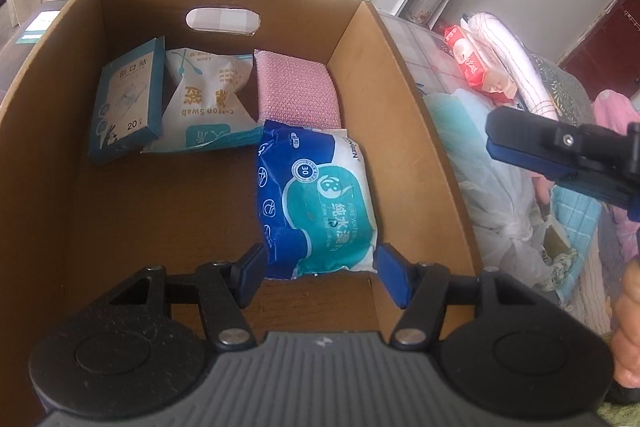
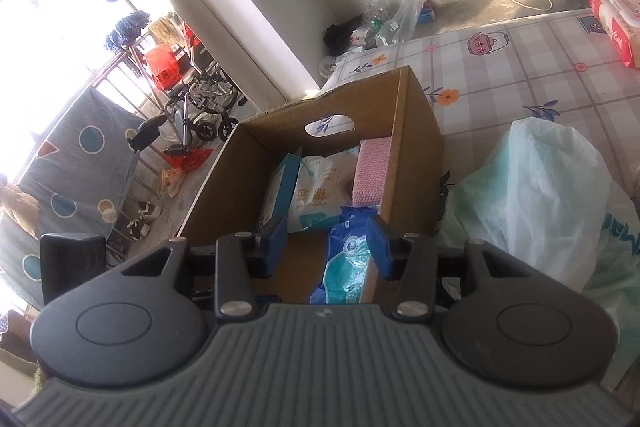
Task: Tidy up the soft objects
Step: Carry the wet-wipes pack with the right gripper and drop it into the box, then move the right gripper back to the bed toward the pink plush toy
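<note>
Cardboard box [image 1: 420, 131] on bed [image 2: 520, 67] holds wet-wipes pack [image 1: 316, 203] at its right wall, w/ pink sponge [image 1: 296, 91], cotton swab bag [image 1: 204, 99] & blue plaster box [image 1: 128, 99] along far wall. Left hand-held gripper [image 1: 320, 267] grips wipes pack; right hand-held gripper [image 2: 328, 243] open, nothing held.

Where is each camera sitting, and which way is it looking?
Left wrist: sits on the left gripper, looking down into the cardboard box; its fingers flank the blue wet-wipes pack; the right gripper and part of a hand show.
Right wrist: sits on the right gripper, looking across the box toward a window; only its own fingers show.
Both share: the box, wipes pack, cotton swab bag, pink sponge.
</note>
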